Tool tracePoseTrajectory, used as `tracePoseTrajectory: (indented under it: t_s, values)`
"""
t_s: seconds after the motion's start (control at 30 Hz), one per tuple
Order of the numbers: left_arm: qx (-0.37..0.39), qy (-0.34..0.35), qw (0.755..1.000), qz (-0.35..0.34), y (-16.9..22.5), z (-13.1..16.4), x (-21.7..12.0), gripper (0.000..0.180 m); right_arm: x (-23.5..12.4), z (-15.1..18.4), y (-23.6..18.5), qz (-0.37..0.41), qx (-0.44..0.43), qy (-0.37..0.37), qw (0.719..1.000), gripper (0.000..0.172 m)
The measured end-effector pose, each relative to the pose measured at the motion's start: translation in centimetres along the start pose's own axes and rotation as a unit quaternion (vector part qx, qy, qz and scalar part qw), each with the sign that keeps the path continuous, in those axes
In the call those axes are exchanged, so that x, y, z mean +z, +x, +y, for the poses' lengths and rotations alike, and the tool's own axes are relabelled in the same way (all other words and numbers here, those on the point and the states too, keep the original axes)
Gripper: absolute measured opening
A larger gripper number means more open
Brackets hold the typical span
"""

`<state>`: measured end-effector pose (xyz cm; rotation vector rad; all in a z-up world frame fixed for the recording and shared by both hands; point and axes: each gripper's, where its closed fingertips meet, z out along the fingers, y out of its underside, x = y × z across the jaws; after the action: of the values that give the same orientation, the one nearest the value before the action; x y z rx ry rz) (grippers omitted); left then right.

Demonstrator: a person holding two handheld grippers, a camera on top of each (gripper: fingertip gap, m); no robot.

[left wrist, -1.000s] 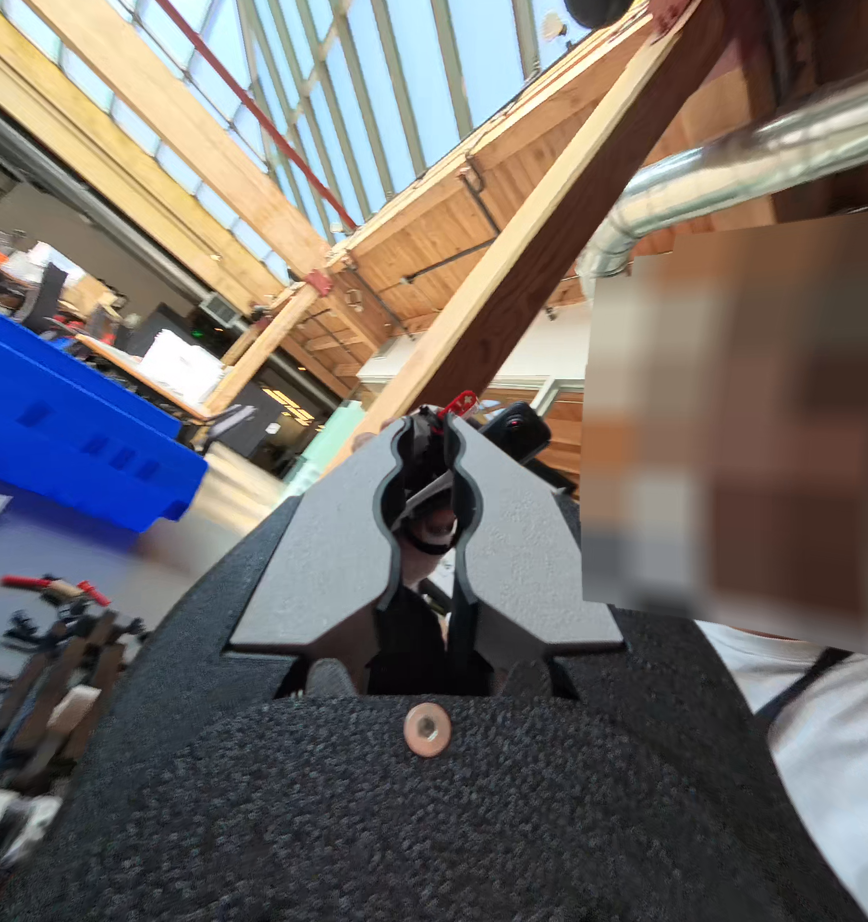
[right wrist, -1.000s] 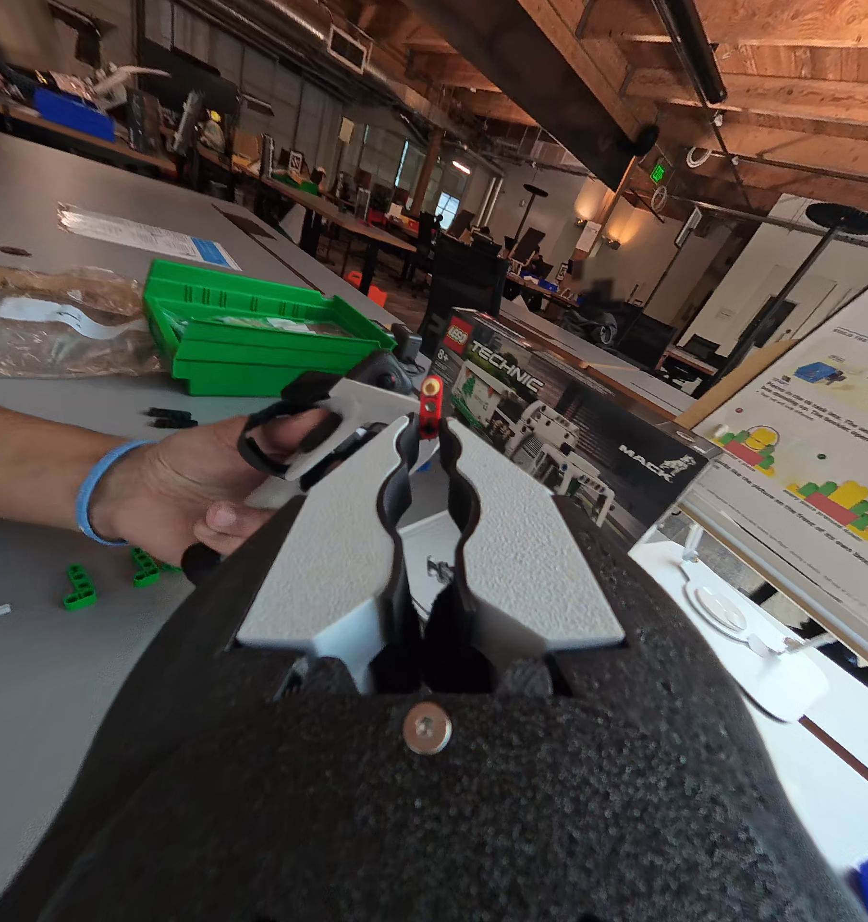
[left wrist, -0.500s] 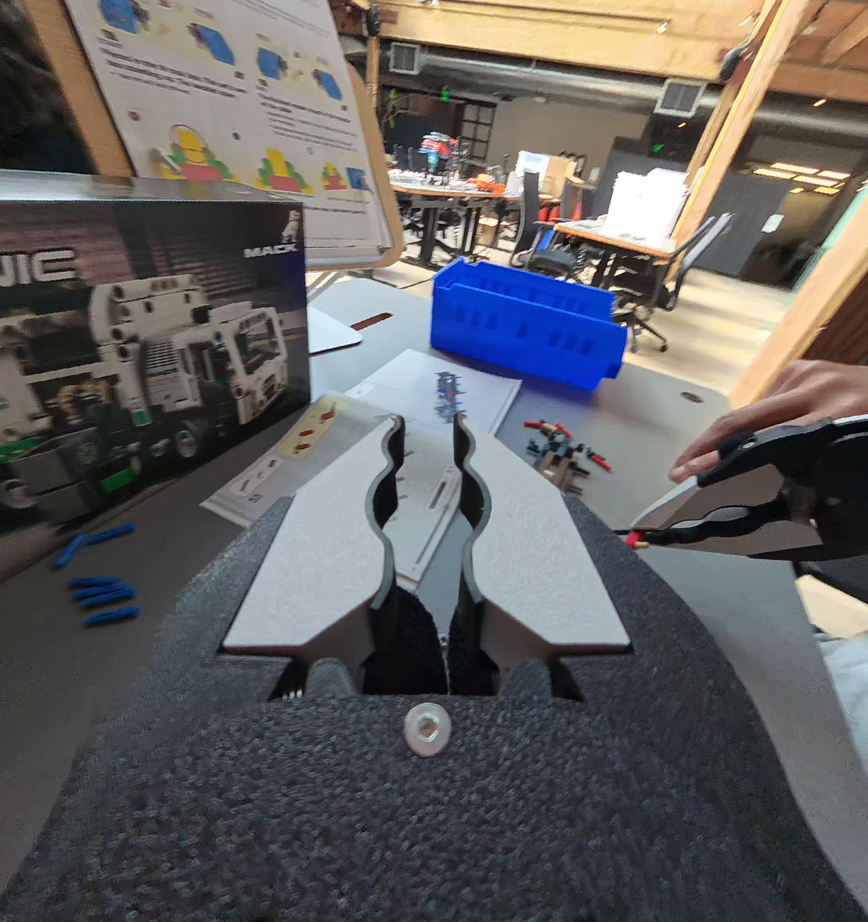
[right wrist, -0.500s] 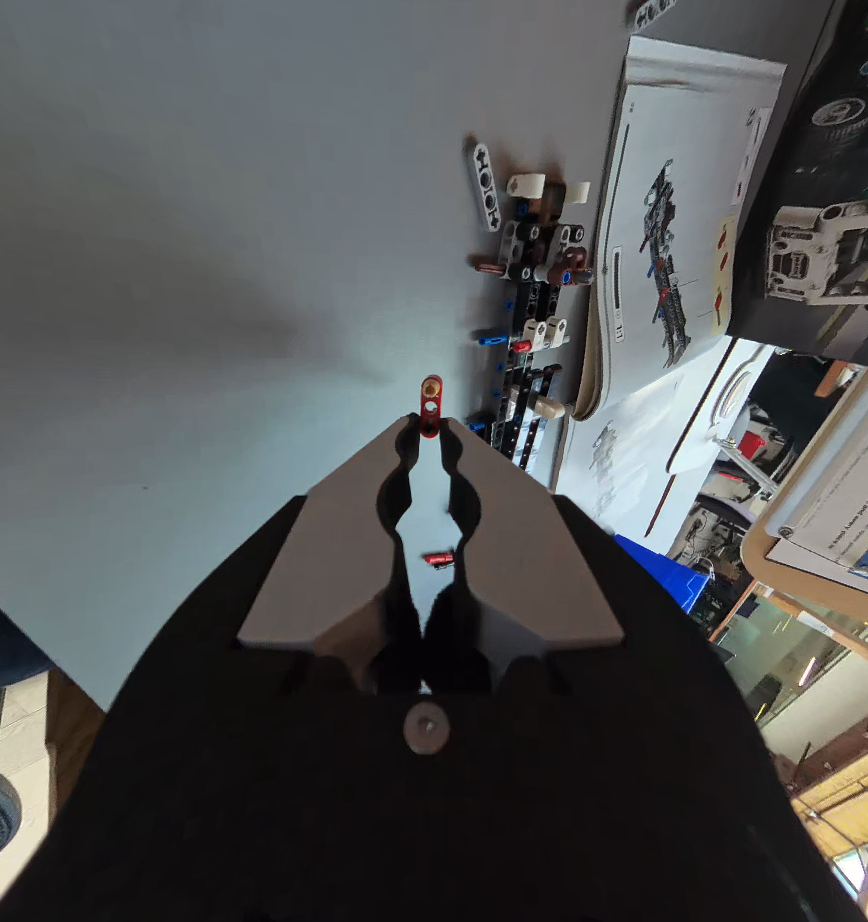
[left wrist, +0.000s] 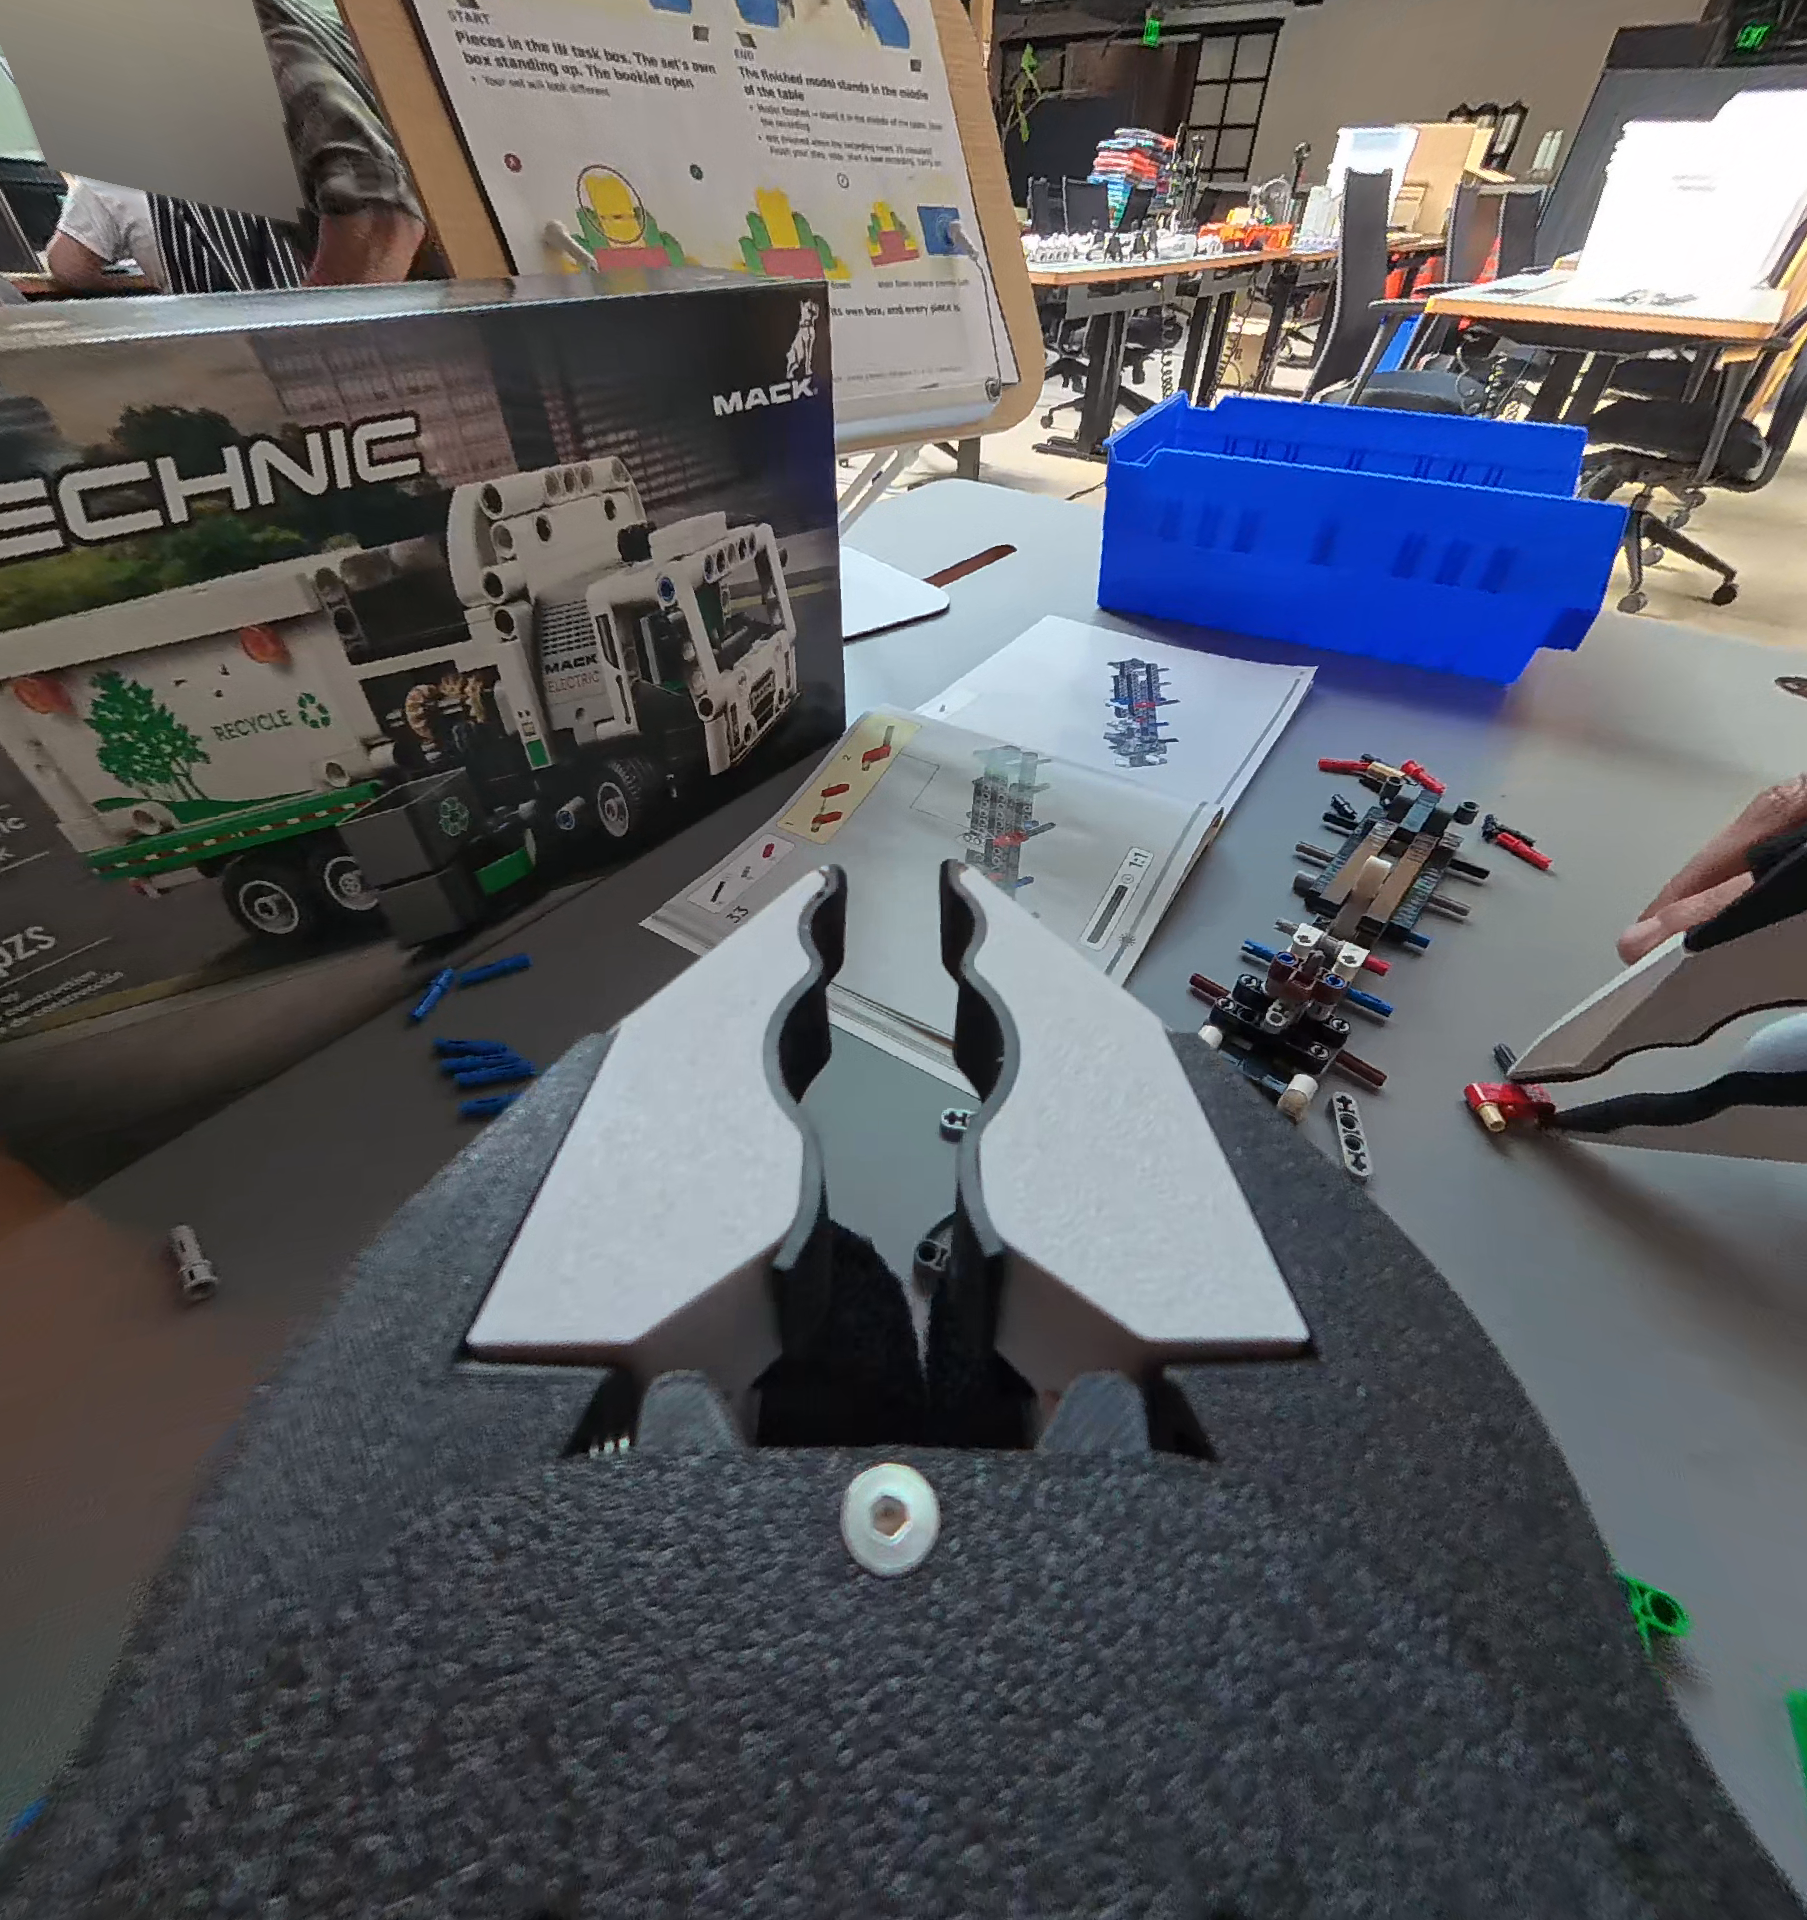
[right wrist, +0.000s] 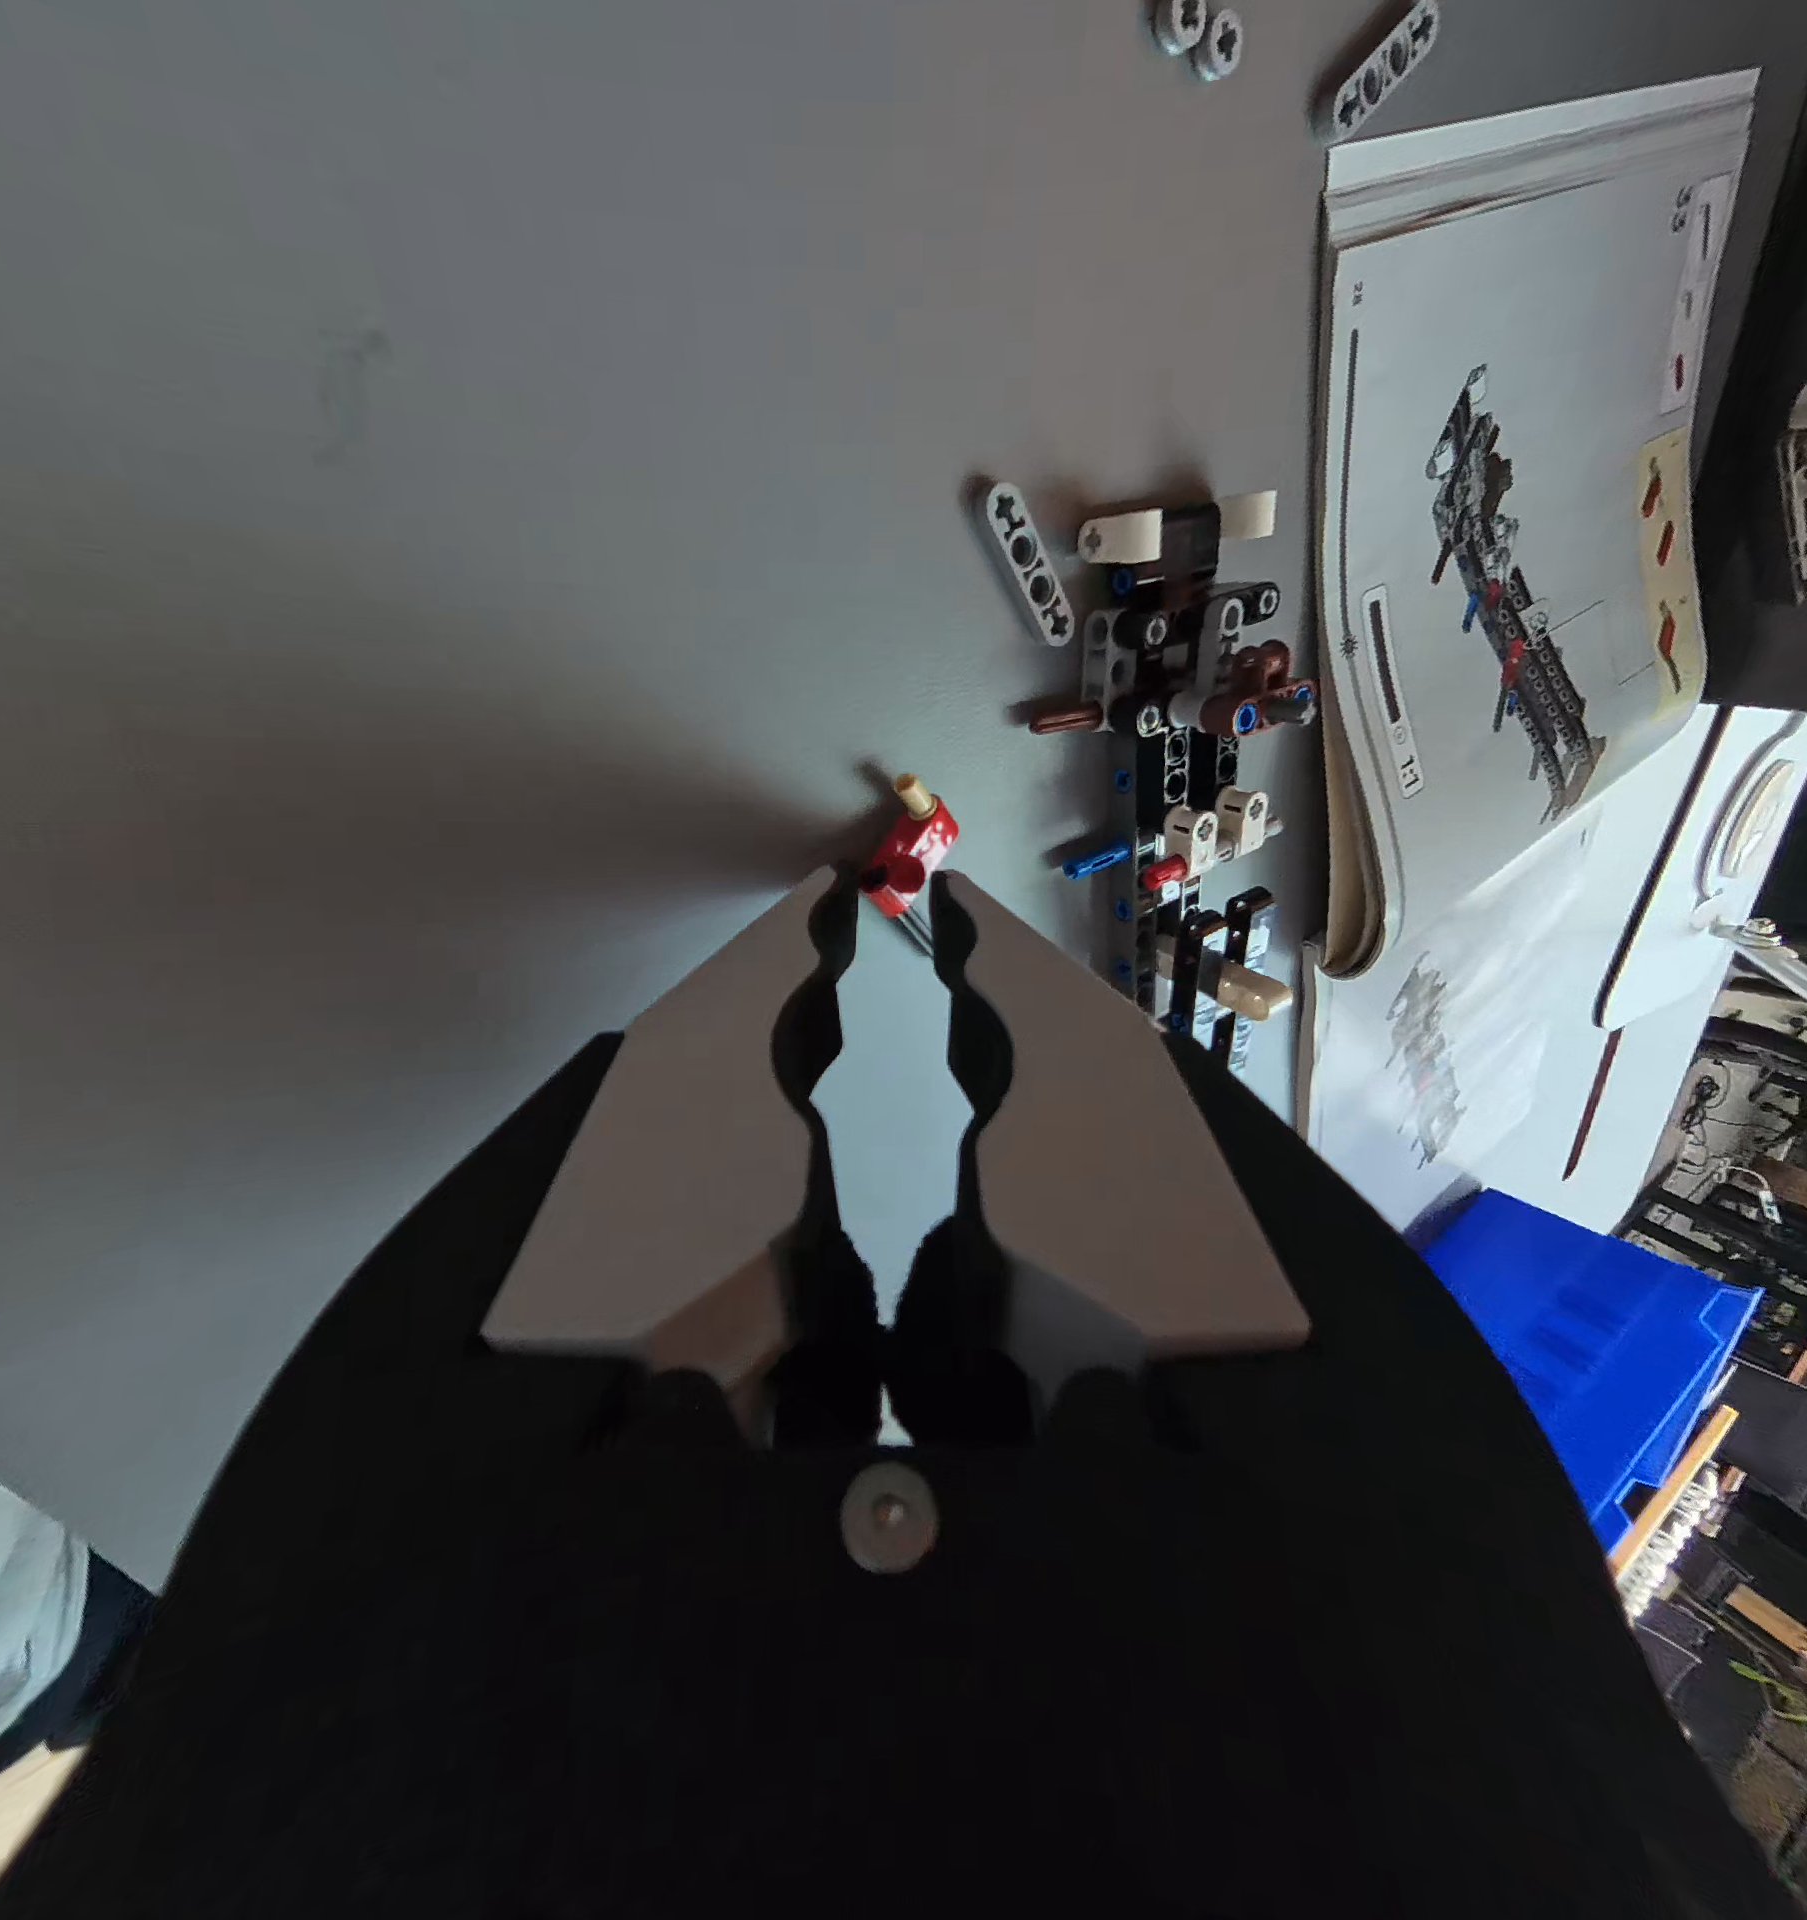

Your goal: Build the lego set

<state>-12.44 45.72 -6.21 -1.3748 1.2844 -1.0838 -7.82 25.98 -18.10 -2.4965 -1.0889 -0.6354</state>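
On the grey table [left wrist: 1605, 1351] the biggest thing I saw was the truck-set box [left wrist: 359, 623], standing at the left. The blue bin [left wrist: 1346, 540] sat farther back, and the open instruction booklet [left wrist: 1086, 748] lay between them. Right of the booklet lay the partly built black chassis [left wrist: 1346, 935], bristling with axles and pins.

My left gripper [left wrist: 891, 883] hung over the booklet's near edge with its tongs apart and nothing between them. My right gripper [right wrist: 883, 883] was down at the tabletop, just beside the chassis. Its tongs were also apart, with a small red connector [right wrist: 914, 842] carrying a tan pin at their tips. The connector looked close against one fingertip and clear of the other, so not clamped. A grey beam [right wrist: 1029, 577] and loose blue pins [left wrist: 473, 1060] lay nearby.
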Motion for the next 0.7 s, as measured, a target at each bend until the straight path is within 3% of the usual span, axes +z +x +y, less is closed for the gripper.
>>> tracePoseTrajectory:
  t_s: [0.03,0.13,0.23,0.37,0.57,0.63,0.7]
  values:
    - [-0.005,0.001,1.0,0.003,0.1,0.1,0.0,0.016,0.0,0.0,0.0,-0.001,0.009,0.005,1.0,0.012]
    - [-0.007,-0.006,1.0,0.005,0.1,0.5,0.2,0.017,-0.3,-0.5,-0.1,-0.012,0.044,0.037,0.998,0.017]
    - [-0.004,-0.015,1.0,0.011,0.2,1.0,0.3,0.018,-1.4,-1.5,0.0,-0.047,0.112,0.116,0.986,0.02]
    - [0.009,-0.031,0.999,0.023,0.8,1.5,0.5,0.018,-4.5,-1.6,1.1,-0.142,0.265,0.277,0.913,0.024]
    - [0.056,-0.074,0.995,0.028,2.1,3.3,1.6,0.018,-5.0,5.4,8.5,-0.066,0.446,0.393,0.801,0.03]
    - [0.068,-0.087,0.993,0.034,2.6,3.8,1.9,0.018,-5.0,7.2,10.4,-0.043,0.468,0.408,0.783,0.033]
    - [0.068,-0.093,0.992,0.043,3.1,4.2,2.2,0.018,-4.5,8.6,11.9,-0.026,0.468,0.405,0.785,0.036]
